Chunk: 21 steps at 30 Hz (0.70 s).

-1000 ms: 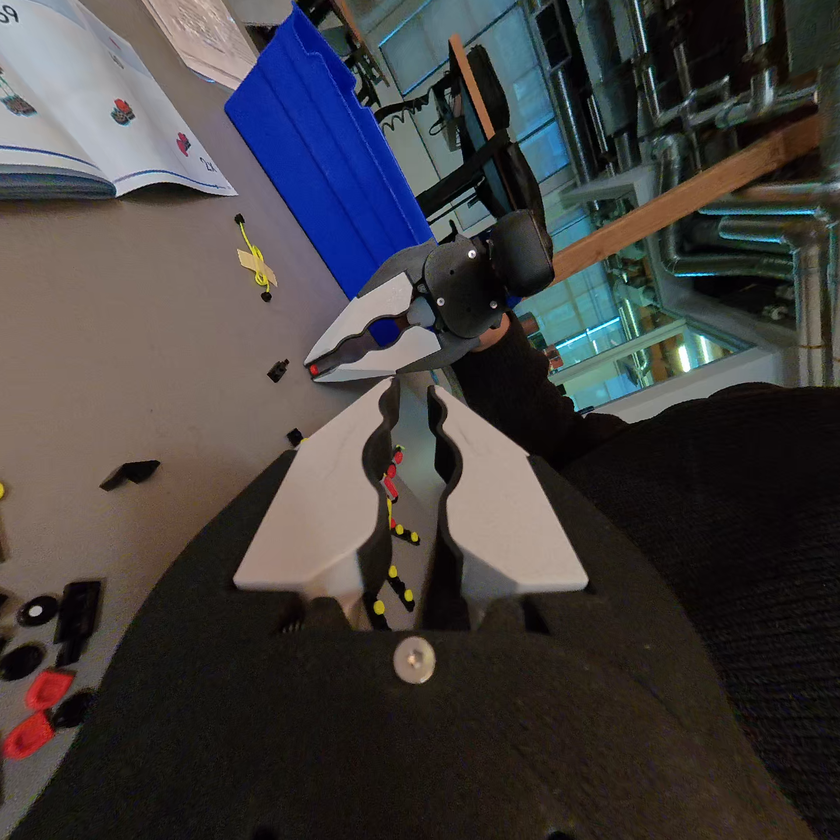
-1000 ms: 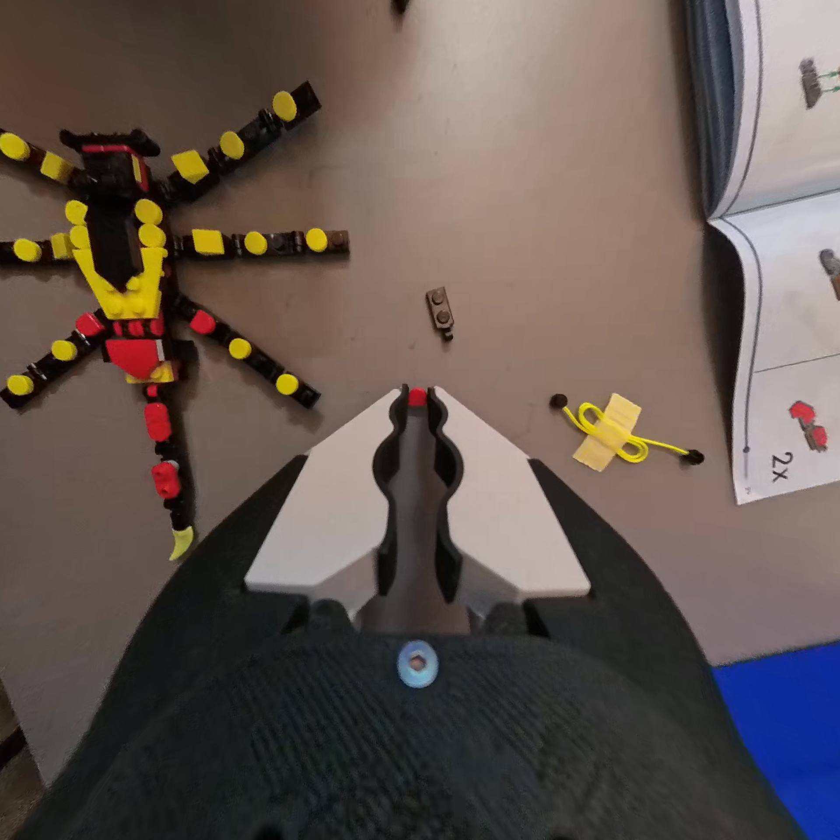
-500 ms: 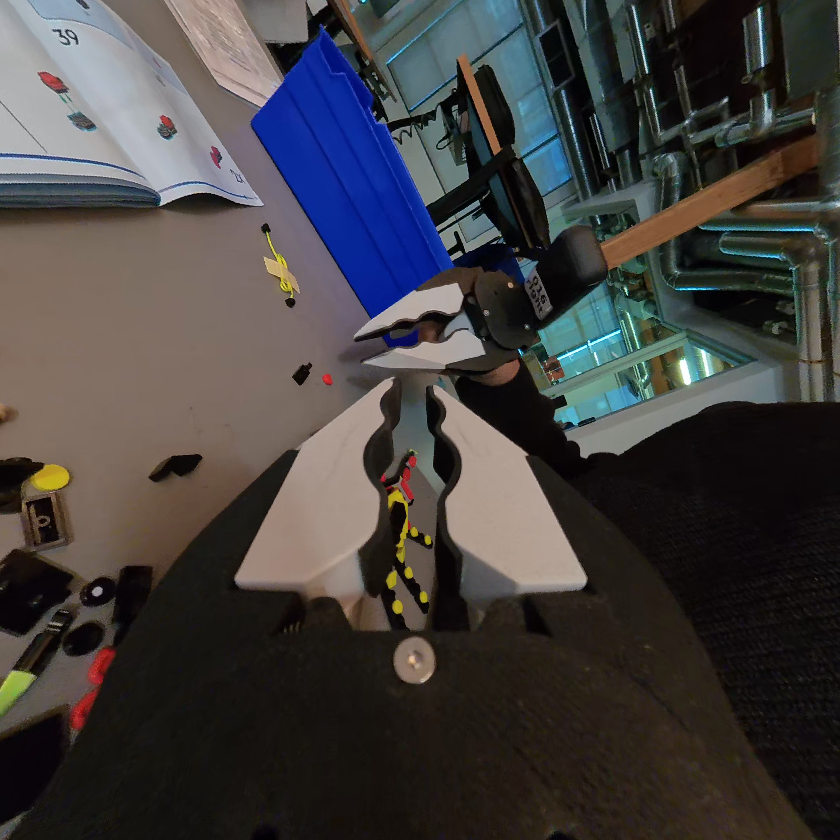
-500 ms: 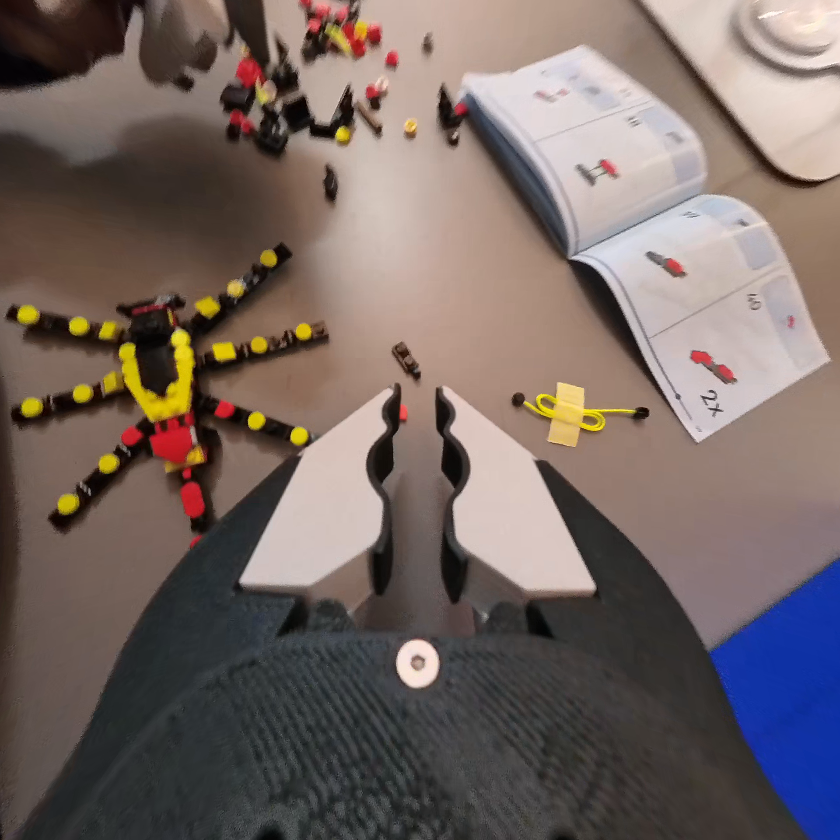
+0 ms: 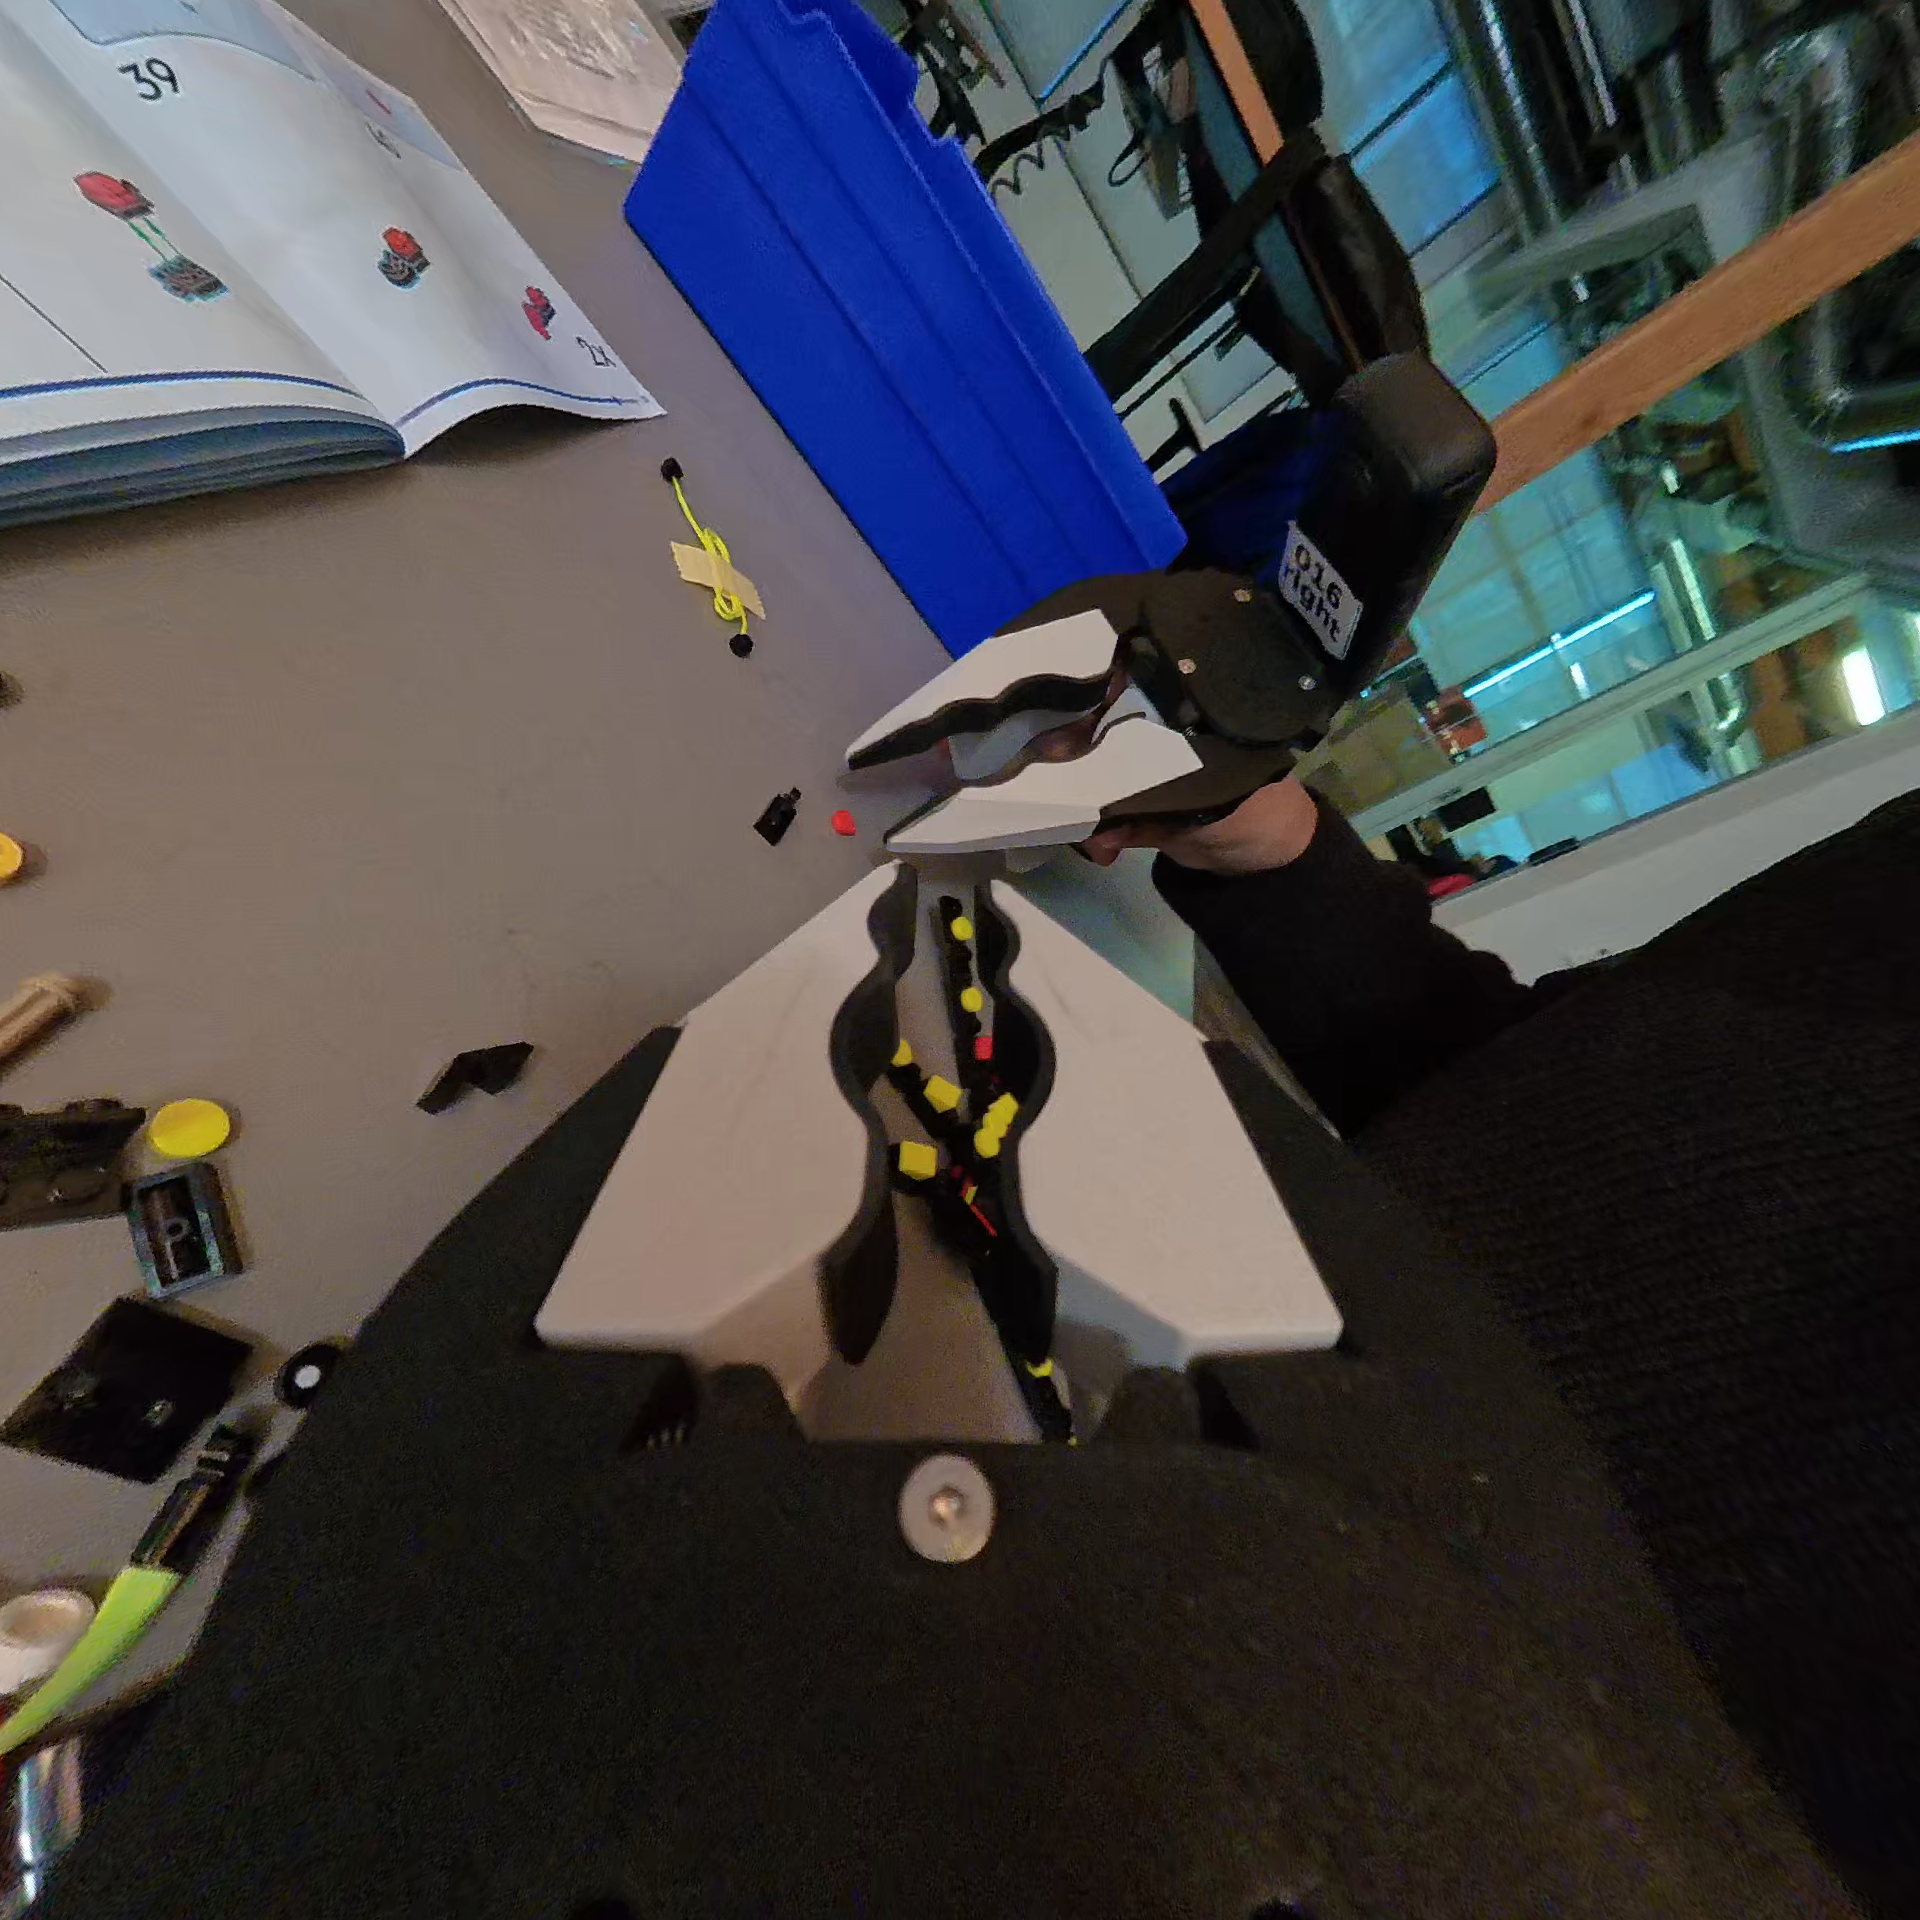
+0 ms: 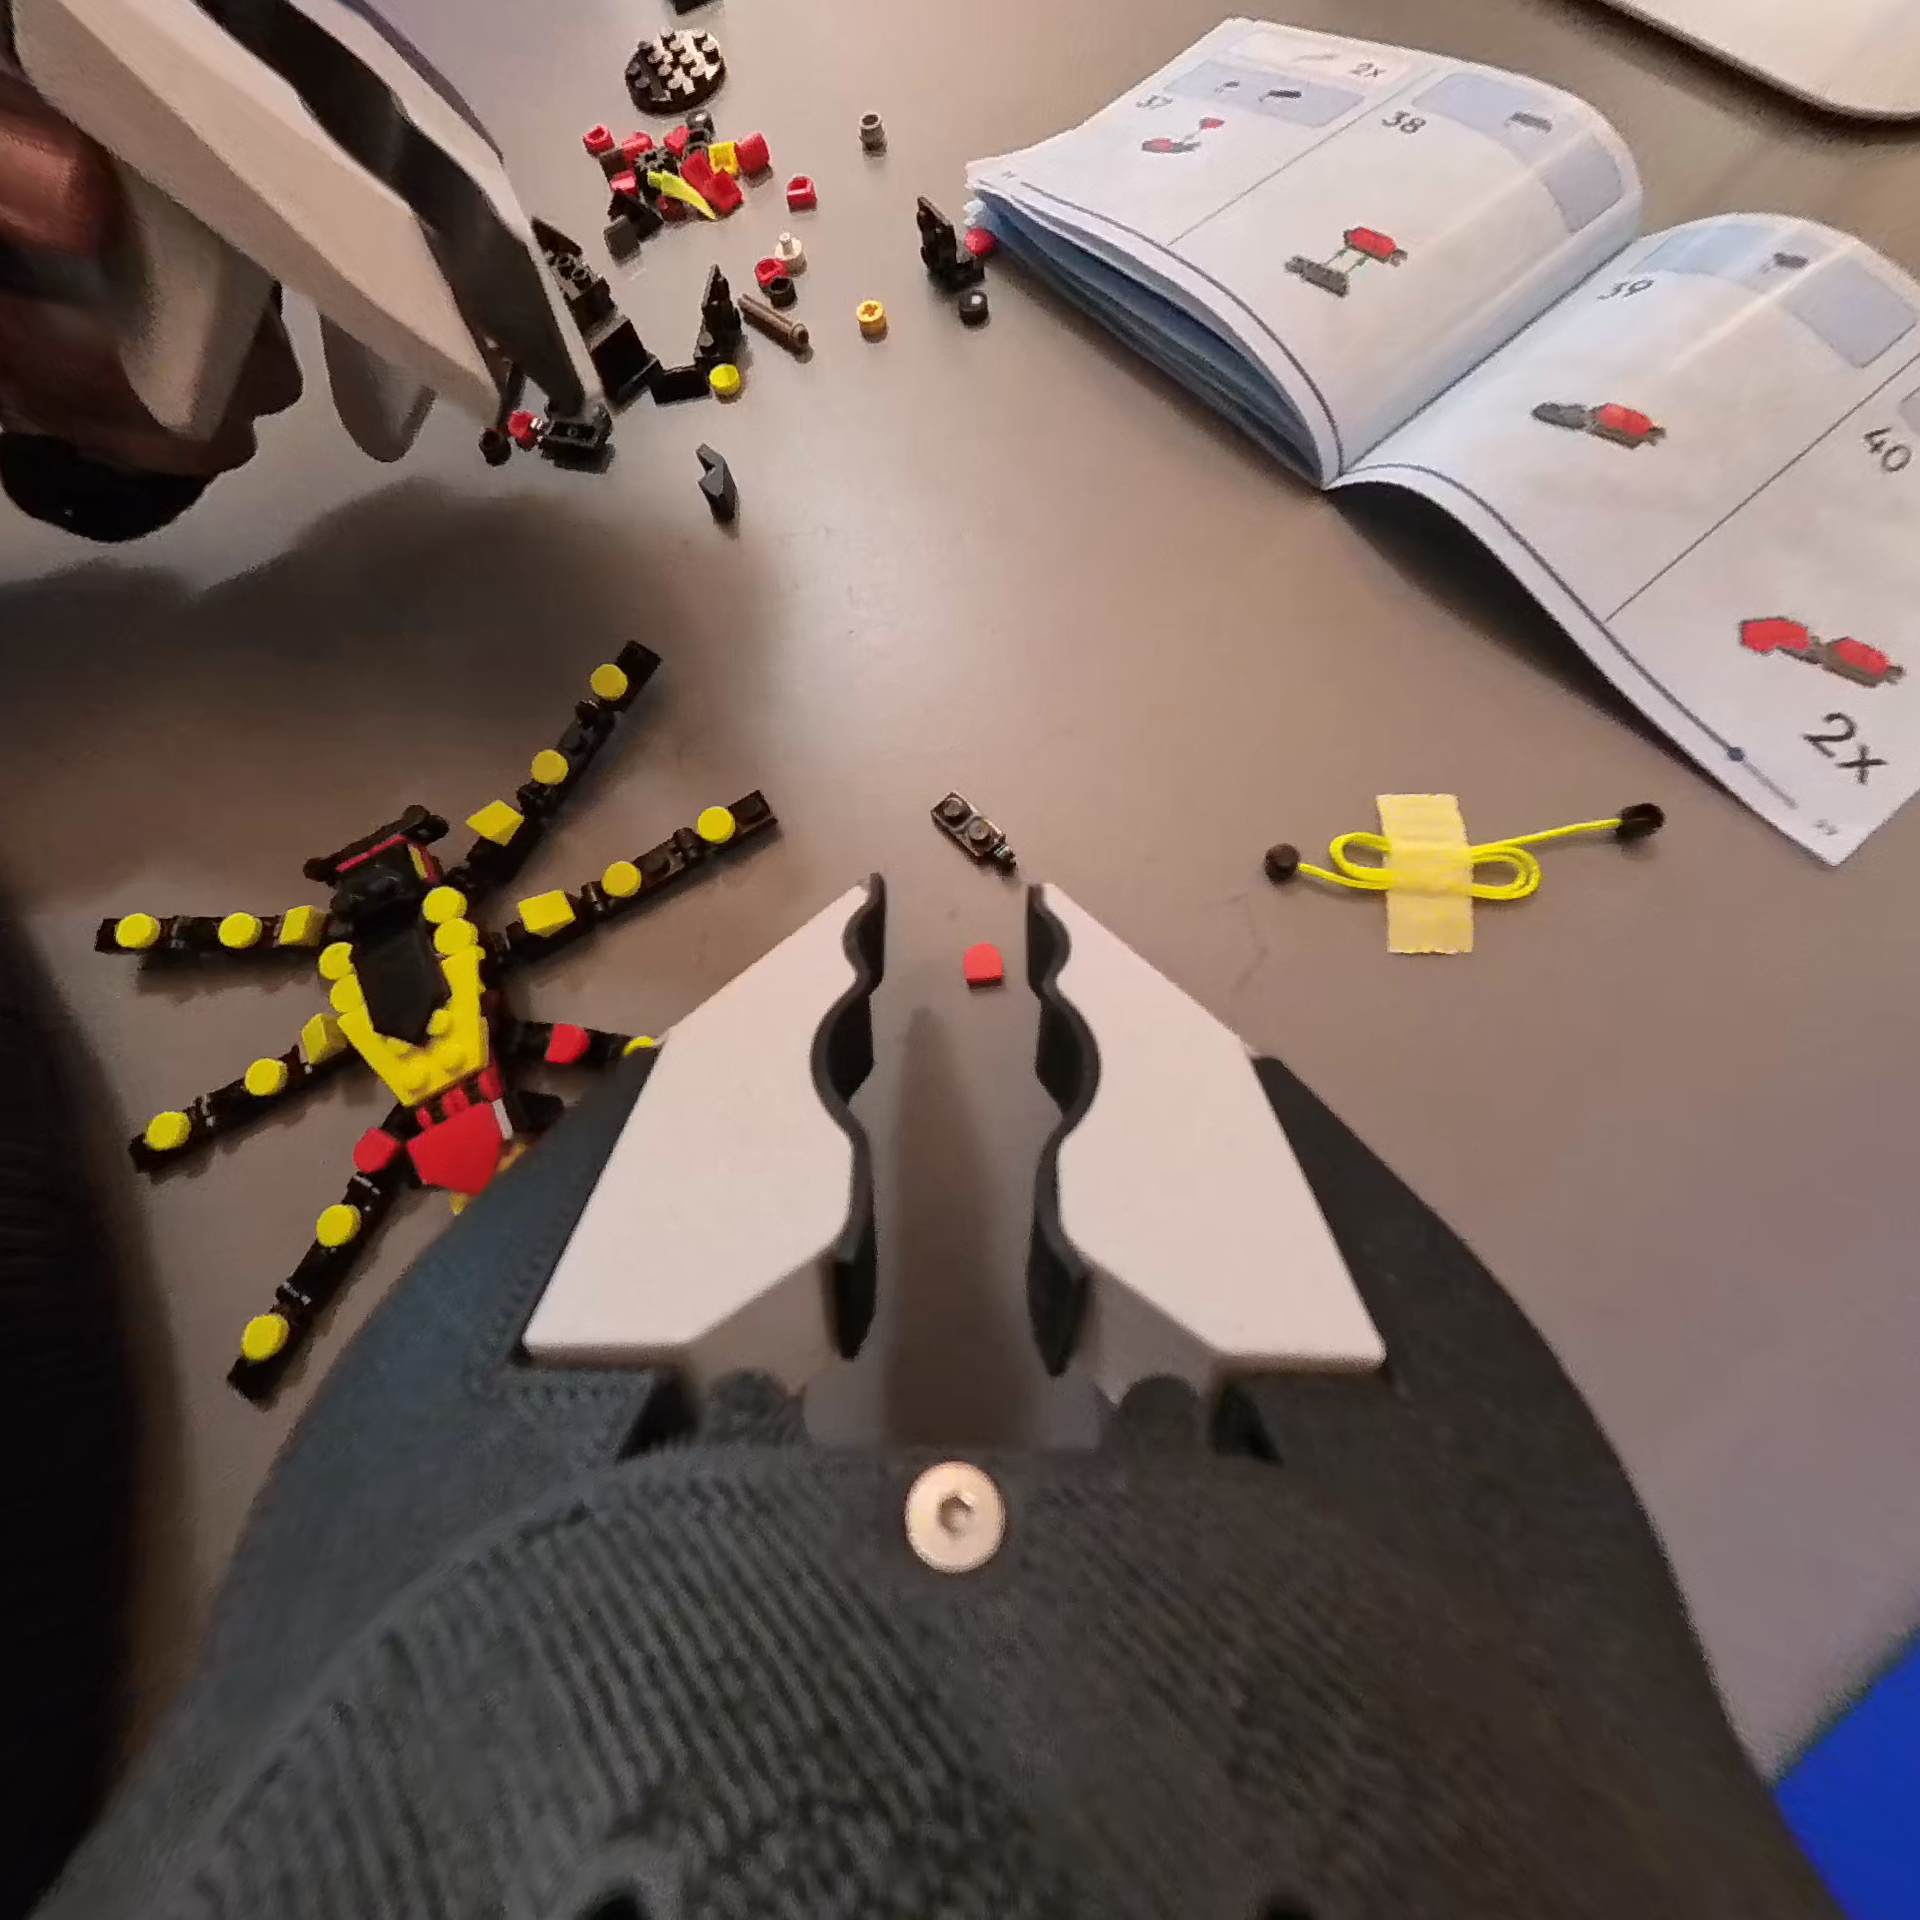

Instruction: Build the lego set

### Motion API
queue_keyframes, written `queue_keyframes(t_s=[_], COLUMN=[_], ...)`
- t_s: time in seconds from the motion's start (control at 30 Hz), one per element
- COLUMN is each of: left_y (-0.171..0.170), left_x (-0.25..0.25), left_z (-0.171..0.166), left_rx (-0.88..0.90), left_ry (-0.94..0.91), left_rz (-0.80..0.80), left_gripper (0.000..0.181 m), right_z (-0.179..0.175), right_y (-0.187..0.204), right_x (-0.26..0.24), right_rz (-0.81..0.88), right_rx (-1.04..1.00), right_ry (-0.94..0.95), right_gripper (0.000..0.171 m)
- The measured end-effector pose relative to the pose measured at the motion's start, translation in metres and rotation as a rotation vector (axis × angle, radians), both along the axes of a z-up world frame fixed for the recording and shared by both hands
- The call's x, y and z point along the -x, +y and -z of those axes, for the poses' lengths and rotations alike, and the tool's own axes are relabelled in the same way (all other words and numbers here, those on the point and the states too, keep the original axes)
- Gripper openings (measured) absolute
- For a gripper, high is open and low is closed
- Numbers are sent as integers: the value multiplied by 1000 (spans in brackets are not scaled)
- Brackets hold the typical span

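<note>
A black, yellow and red lego spider [image 6: 405,987] lies flat on the grey table [image 6: 1039,623]. My right gripper [image 6: 956,894] is open and empty, raised a little above the table. A small red piece [image 6: 982,964] lies on the table between its fingertips, with a small black plate [image 6: 971,831] just beyond. In the left wrist view the right gripper [image 5: 873,798] hovers beside the red piece [image 5: 844,823] and the black plate [image 5: 777,816]. My left gripper [image 5: 948,878] stands narrowly open with nothing between its tips; part of the spider [image 5: 956,1091] shows through the gap. It [image 6: 540,405] hangs over the loose pieces.
An open instruction booklet [image 6: 1455,312] lies at the far right. A yellow string with tape [image 6: 1423,873] lies right of my right gripper. A pile of loose pieces [image 6: 686,177] is at the back. A blue bin [image 5: 883,312] stands at the table edge. My right fingertips sit around 10 cm from my left ones.
My right gripper has opened, let go of the red piece and pulled up and back; the piece now lies on the table. My left gripper has shifted toward the loose pieces.
</note>
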State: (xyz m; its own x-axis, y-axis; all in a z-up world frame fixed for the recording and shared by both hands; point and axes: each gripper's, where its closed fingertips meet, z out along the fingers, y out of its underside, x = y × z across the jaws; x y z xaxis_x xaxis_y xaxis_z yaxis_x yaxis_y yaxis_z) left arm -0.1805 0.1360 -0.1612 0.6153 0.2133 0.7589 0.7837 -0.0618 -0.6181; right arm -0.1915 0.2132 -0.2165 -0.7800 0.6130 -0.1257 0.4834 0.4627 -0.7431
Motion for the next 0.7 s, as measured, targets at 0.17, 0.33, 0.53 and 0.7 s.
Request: queue_keyframes(t_s=[0.17,0.33,0.53,0.7], left_y=[4,8,18,27], left_x=[-3,-4,-5,-8], left_z=[7,6,4,12], left_rx=[71,116,144,198], left_ry=[57,103,124,136], left_rz=[18,31,66,120], left_gripper=[9,9,9,10], right_z=[1,4,13,17], right_y=[-6,-3,4,5], right_x=[0,1,-4,-5], right_rz=[23,26,5,-11], right_rx=[48,23,-72,-71], right_ry=[-31,-36,-33,-44], right_gripper=[28,24,21,6])
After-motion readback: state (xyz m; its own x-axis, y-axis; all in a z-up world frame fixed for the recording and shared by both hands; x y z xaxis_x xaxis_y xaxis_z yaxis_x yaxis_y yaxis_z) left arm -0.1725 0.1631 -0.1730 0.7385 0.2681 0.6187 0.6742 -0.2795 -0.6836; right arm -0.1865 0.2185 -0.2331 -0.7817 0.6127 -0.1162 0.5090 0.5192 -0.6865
